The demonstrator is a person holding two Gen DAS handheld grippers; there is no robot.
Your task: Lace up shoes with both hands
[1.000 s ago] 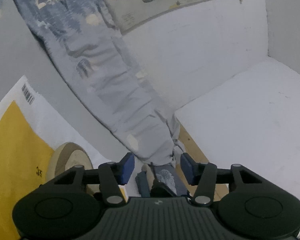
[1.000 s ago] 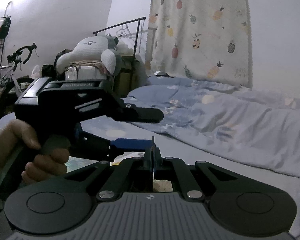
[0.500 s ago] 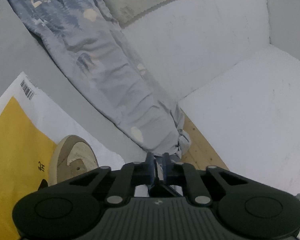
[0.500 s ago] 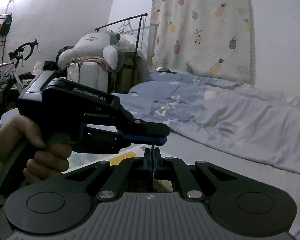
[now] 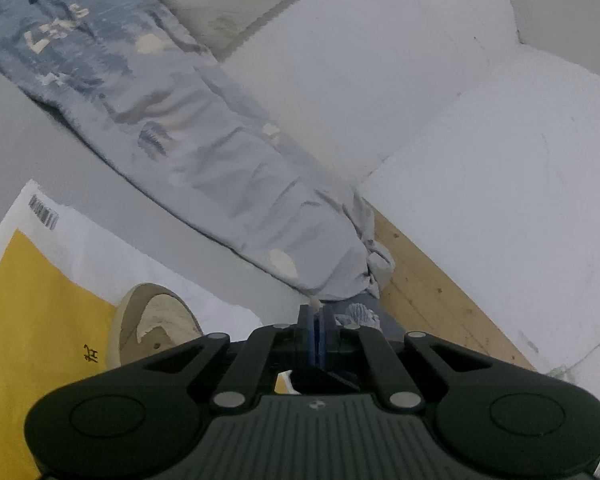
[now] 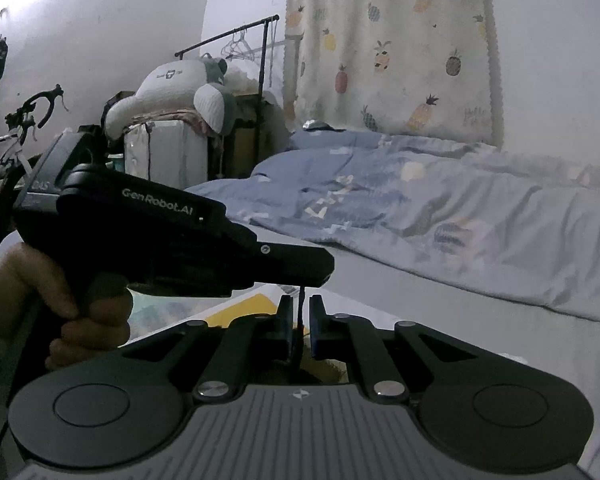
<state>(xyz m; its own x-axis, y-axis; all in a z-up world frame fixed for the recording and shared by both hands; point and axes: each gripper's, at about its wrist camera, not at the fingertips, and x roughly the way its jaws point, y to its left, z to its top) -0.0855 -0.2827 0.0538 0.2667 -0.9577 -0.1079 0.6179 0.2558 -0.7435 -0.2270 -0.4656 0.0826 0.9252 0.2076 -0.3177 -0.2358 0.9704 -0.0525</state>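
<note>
My left gripper (image 5: 316,314) is shut on the shoelace, whose pale tip (image 5: 314,302) pokes out above the blue pads. In the right wrist view the left gripper (image 6: 322,274), held by a person's hand (image 6: 76,312), hovers just above my right gripper (image 6: 300,308). A thin dark shoelace (image 6: 301,300) hangs from it straight down between the right fingers, which stand a little apart and do not touch it. A tan shoe (image 5: 152,328) lies to the left on a yellow and white sheet (image 5: 28,320). Part of a brown shoe (image 6: 326,368) shows under the right gripper.
A blue patterned quilt (image 6: 440,216) lies across the grey bed behind. A white wall panel (image 5: 500,184) and a wooden strip (image 5: 432,292) are to the right. A clothes rack (image 6: 256,32), a plush toy (image 6: 180,88) and a bicycle (image 6: 16,128) stand at the back left.
The left gripper went from open to shut on the lace and rose above the right gripper. The right gripper, shut before, has parted its fingers slightly.
</note>
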